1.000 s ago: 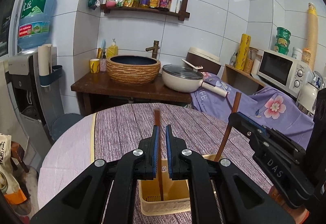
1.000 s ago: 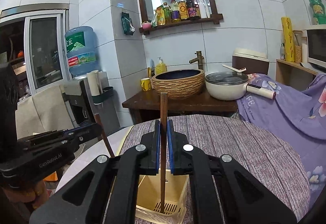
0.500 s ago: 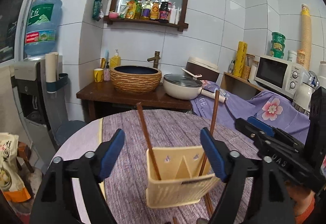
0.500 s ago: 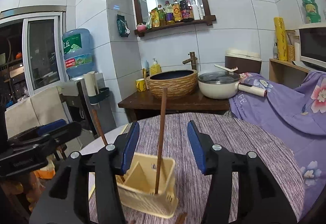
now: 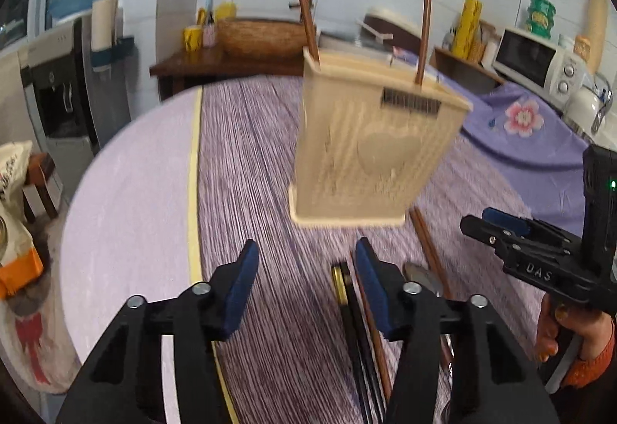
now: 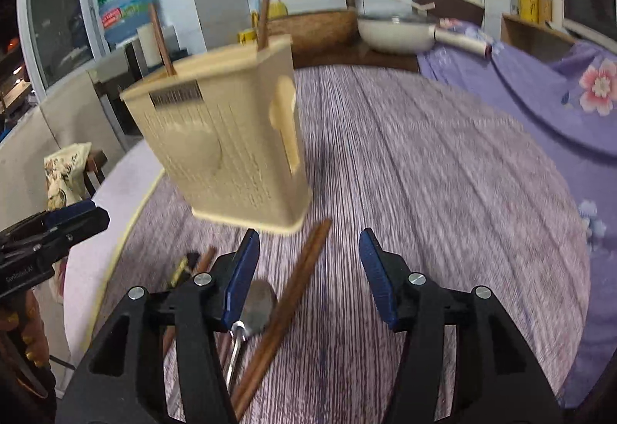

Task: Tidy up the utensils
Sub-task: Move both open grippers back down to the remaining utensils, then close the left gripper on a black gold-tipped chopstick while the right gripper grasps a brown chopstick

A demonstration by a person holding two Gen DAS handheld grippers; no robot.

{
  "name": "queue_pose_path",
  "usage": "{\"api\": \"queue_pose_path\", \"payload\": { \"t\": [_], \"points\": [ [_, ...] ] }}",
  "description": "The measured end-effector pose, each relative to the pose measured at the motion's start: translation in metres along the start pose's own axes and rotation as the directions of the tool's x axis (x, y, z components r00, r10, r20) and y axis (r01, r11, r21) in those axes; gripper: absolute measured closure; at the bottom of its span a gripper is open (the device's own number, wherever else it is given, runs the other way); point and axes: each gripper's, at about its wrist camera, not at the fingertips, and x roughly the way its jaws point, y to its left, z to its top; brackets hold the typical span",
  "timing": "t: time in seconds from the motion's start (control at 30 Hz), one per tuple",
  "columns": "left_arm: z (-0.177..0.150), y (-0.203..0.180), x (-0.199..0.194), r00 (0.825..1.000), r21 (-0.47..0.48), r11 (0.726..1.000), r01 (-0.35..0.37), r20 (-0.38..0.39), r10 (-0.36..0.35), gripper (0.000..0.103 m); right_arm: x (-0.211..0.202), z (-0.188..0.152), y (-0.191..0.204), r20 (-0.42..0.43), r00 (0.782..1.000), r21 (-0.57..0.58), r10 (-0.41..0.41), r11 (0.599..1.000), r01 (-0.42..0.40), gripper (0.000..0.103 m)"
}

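A cream plastic utensil holder (image 5: 374,146) stands on the round purple-clothed table (image 5: 246,169), also in the right wrist view (image 6: 231,146). Two brown chopsticks (image 5: 306,15) (image 5: 423,34) stand upright in it. My left gripper (image 5: 304,281) is open and empty, in front of the holder. My right gripper (image 6: 308,277) is open and empty, also in front of it. Loose utensils lie on the table before the holder: brown chopsticks (image 6: 293,304), a metal spoon (image 6: 258,308) and dark chopsticks (image 5: 353,327). The views are blurred.
Behind the table stand a wooden counter with a woven basin (image 5: 266,36) and a white pot (image 6: 397,32). A water dispenser (image 5: 73,84) is on the left, a microwave (image 5: 536,61) on the right, over a purple flowered cloth (image 5: 532,127).
Both grippers let go of their chopsticks, which now stand in the holder. Both opened wide, pulled back and dropped low toward the loose utensils on the table.
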Motion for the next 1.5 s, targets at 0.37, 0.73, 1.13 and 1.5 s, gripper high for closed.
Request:
{"api": "queue_pose_path", "payload": {
  "t": [0.37,0.73,1.13,1.5],
  "points": [
    [-0.033,-0.01,0.018,0.994,0.016,0.999,0.038,-0.101,-0.037,0.068,0.021,-0.024,0.001,-0.101,0.993,-0.004,-0.056,0.998,0.056,0.049],
    [-0.042,-0.025,0.029,0.989,0.053,0.998,0.042,-0.141,-0.034,0.069,0.032,-0.024,0.002,-0.131,0.987,-0.014,-0.096,0.995,0.095,0.049],
    [-0.048,-0.029,0.031,0.988,0.049,0.998,0.041,-0.154,-0.033,0.075,0.041,-0.019,0.002,-0.141,0.983,-0.03,-0.114,0.993,0.111,0.051],
    [-0.052,-0.021,0.022,0.99,0.048,0.999,0.016,-0.142,-0.009,0.075,0.038,-0.023,0.001,-0.133,0.983,-0.042,-0.123,0.992,0.118,0.051]
  ]
}}
